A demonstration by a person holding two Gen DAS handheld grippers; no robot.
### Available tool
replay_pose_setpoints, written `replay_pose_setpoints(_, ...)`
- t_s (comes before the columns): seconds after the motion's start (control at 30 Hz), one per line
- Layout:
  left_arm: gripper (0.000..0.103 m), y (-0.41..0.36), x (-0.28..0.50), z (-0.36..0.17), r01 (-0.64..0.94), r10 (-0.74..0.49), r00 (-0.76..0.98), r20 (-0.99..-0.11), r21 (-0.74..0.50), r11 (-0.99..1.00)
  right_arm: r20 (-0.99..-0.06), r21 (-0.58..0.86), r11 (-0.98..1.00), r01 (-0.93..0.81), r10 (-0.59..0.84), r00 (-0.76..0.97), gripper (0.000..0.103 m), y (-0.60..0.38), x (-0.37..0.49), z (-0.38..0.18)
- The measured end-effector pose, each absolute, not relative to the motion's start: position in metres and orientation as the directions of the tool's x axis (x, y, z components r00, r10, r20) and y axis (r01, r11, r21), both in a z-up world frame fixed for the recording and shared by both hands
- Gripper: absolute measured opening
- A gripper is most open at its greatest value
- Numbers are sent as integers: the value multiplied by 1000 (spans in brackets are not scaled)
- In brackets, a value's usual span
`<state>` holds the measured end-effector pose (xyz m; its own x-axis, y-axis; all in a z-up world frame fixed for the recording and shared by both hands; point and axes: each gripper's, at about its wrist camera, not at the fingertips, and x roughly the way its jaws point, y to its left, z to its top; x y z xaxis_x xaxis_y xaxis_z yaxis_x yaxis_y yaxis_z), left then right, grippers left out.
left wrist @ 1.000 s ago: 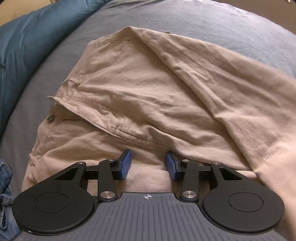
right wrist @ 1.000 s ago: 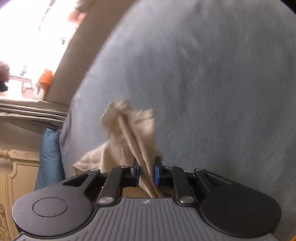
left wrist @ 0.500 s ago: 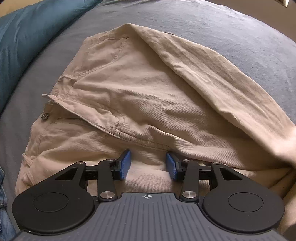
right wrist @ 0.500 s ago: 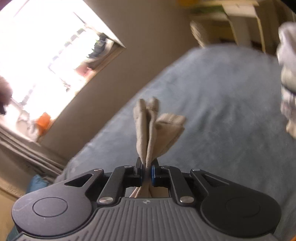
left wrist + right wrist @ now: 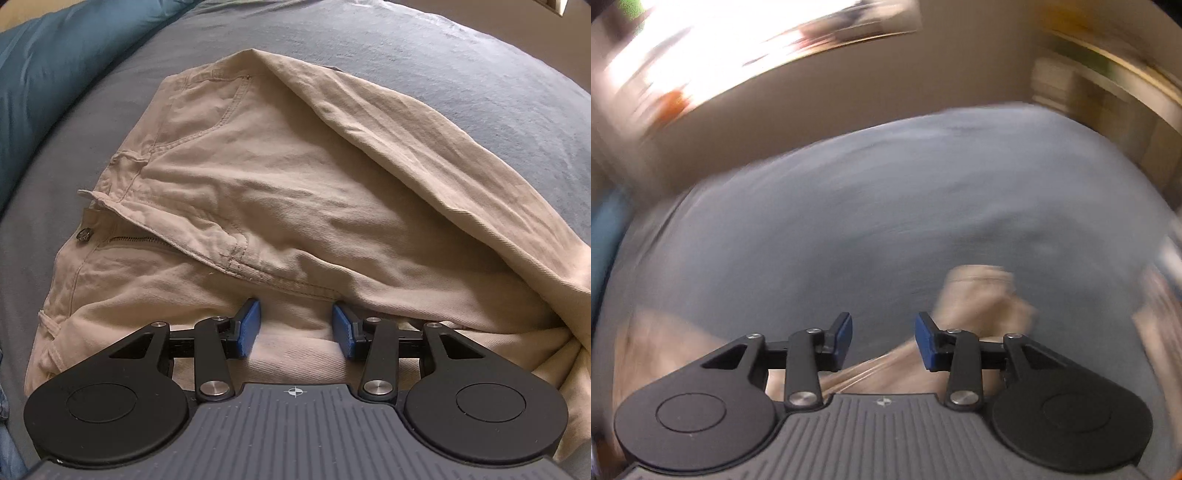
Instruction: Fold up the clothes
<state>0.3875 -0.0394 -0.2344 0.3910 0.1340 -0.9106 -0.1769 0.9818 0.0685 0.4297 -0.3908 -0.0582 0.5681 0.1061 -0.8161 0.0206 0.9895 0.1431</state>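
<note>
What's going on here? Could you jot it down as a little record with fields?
surface: bed with grey cover
garment: beige trousers, partly folded, one leg laid across the top
fly: open, button showing
left gripper: open, pads resting on the trousers near the seat
right gripper: jaws have just been opening; nothing between them, trouser leg end lies beyond, apart from the pads
other items: blue duvet at the bed's far left
view quality: right wrist picture blurred
</note>
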Motion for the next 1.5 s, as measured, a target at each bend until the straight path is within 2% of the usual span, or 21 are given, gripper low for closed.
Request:
replay_pose_setpoints(0.17, 44, -37, 387, -235, -173, 123, 392, -912, 58, 983, -877, 60, 875, -480, 276, 393, 57, -259, 437, -92)
replay_pose_setpoints(0.3, 44, -36, 387, -236, -178, 119, 392, -912, 51, 983, -931, -17, 756, -654, 227, 287, 57, -189, 442, -140)
replay_pose_setpoints(0.33, 44, -37, 387, -236, -178, 119, 392, -912, 51, 983, -943, -41, 746, -664, 192, 274, 56, -181, 444, -151)
replay_pose_setpoints(0.4, 44, -37, 387, -236, -179, 119, 392, -912, 51, 982, -961, -104, 728, -678, 101, 256, 48, -175, 451, -171)
replay_pose_setpoints(0.5, 44, -37, 387, -236, -181, 119, 394, -911, 50, 982, -962, -190, 726, -661, -3, 274, 47, -189, 461, -180)
replay_pose_setpoints(0.6, 44, -37, 388, -236, -181, 119, 396, -911, 50, 982, -954, -225, 765, -603, -46, 297, 44, -209, 476, -171)
replay_pose_setpoints(0.7, 44, -36, 388, -237, -180, 121, 397, -910, 52, 982, -939, -272, 786, -554, -93, 330, 12, -222, 491, -160)
replay_pose_setpoints(0.77, 44, -36, 389, -236, -177, 123, 399, -909, 55, 983, -931, -271, 814, -515, -86, 355, 5, -226, 507, -149)
replay_pose_setpoints(0.9, 44, -36, 390, -236, -173, 127, 405, -906, 60, 983, -878, -308, 825, -474, -55, 475, 3, -217, 538, -121)
replay_pose_setpoints(1.13, 45, -38, 387, -234, -175, 142, 409, -901, 75, 982, -794, -259, 832, -491, 107, 598, 2, -179, 593, -96)
replay_pose_setpoints(1.23, 45, -38, 388, -236, -176, 144, 409, -901, 77, 981, -804, -175, 866, -468, 148, 575, 10, -178, 611, -105)
replay_pose_setpoints(1.3, 45, -37, 389, -237, -178, 144, 407, -902, 76, 981, -822, -100, 919, -381, 140, 553, 45, -197, 612, -106)
replay_pose_setpoints(1.37, 45, -38, 388, -237, -180, 144, 407, -902, 75, 981, -830, -17, 957, -289, 148, 538, 49, -221, 608, -104)
replay_pose_setpoints(1.47, 45, -39, 387, -238, -178, 148, 409, -901, 80, 981, -786, 161, 976, -146, 216, 580, 64, -282, 576, -87)
replay_pose_setpoints(1.5, 45, -39, 387, -238, -177, 149, 408, -901, 82, 981, -789, 172, 980, -105, 201, 580, 64, -299, 570, -87)
